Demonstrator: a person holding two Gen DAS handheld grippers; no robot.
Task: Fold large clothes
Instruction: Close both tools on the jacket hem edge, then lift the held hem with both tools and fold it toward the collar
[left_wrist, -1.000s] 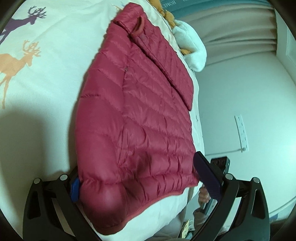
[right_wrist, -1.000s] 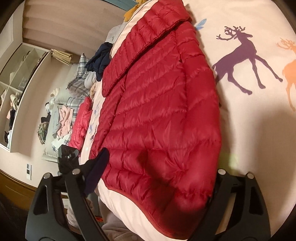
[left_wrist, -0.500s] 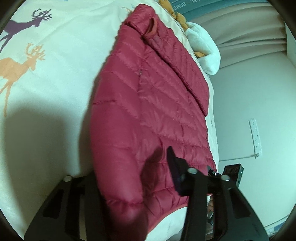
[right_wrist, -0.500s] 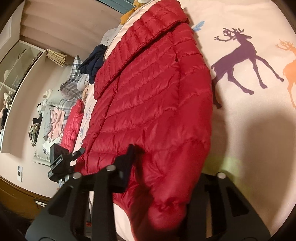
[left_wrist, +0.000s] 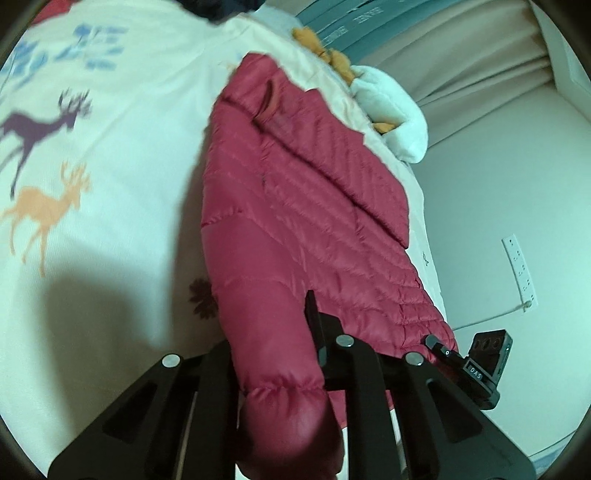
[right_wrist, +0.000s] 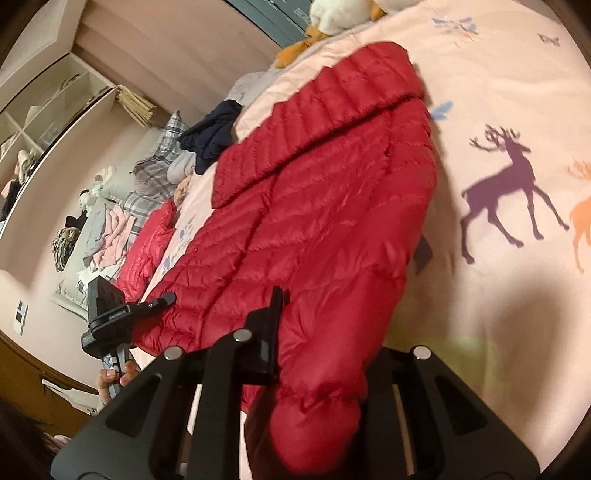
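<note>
A red quilted down jacket (left_wrist: 295, 206) lies lengthwise on a bed, collar at the far end. It also shows in the right wrist view (right_wrist: 314, 206). My left gripper (left_wrist: 273, 354) is shut on the jacket's near hem corner, which bunches between its fingers. My right gripper (right_wrist: 325, 354) is shut on the other near hem corner. Both corners are lifted off the bed. The right gripper's body (left_wrist: 484, 362) shows in the left wrist view; the left gripper's body (right_wrist: 107, 314) shows in the right wrist view.
The bedspread (left_wrist: 110, 166) is cream with deer prints. A white and orange plush toy (left_wrist: 391, 110) lies near the collar. A dark garment (right_wrist: 214, 136), plaid pillows and a clothes pile (right_wrist: 107, 236) lie beyond. A wall power strip (left_wrist: 519, 273) is on the right.
Both grippers went from open around the hem corners to shut on them. They have lifted the hem and moved forward along the jacket.
</note>
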